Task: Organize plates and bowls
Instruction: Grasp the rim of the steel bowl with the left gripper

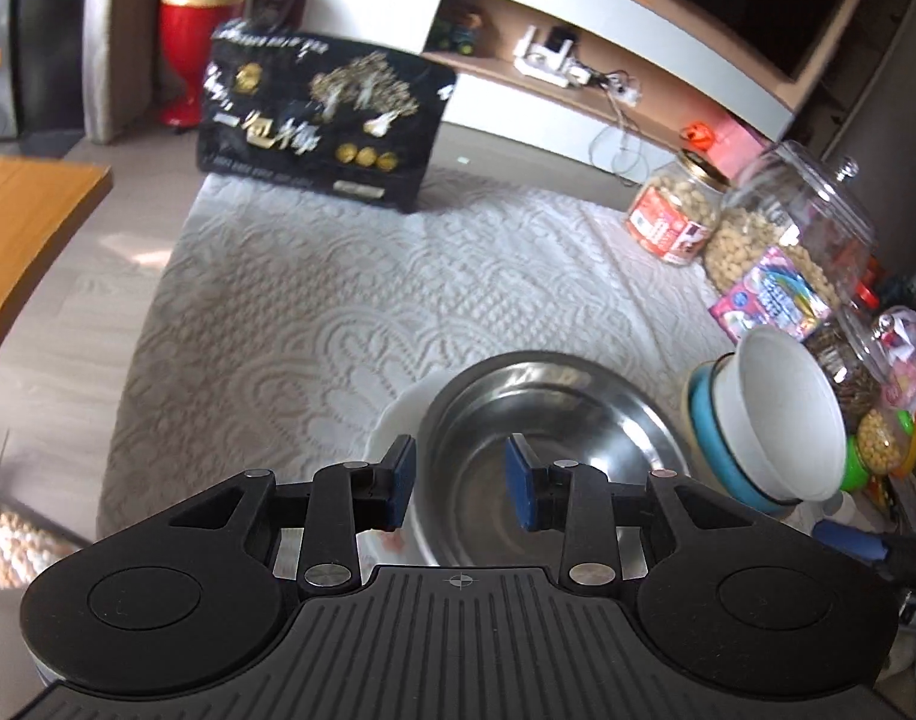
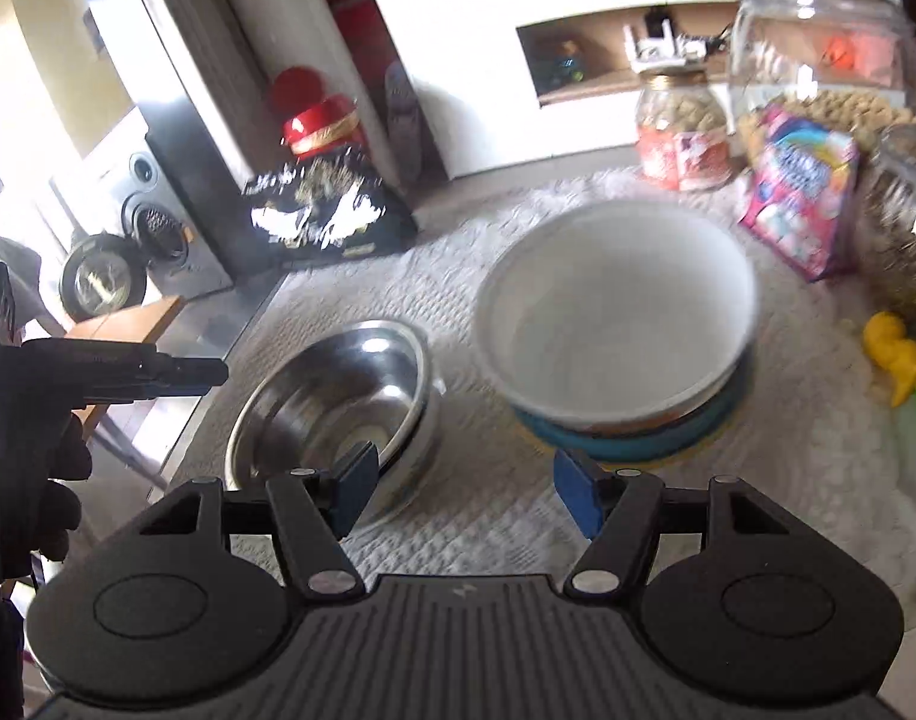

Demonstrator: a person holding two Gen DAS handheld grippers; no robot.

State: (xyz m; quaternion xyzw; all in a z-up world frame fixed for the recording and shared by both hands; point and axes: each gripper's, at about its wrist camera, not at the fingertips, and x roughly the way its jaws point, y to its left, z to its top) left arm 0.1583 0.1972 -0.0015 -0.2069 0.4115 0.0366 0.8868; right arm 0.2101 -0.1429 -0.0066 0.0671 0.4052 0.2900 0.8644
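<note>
Steel bowl (image 1: 541, 420) round, shiny, white bowl (image 2: 616, 306) seemingly ceramic, quilted cloth (image 1: 338, 312)

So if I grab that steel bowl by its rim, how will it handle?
The steel bowl looks thin-walled, so probably light and stiff. Its polished, shiny surface may slip between the pads. It sits on a white plate, so a push would likely slide it rather than tip it.

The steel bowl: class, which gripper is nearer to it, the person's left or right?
Left. The left gripper hangs over the steel bowl, one pad above its rim. The right gripper sits beside it, toward the white bowl.
</note>
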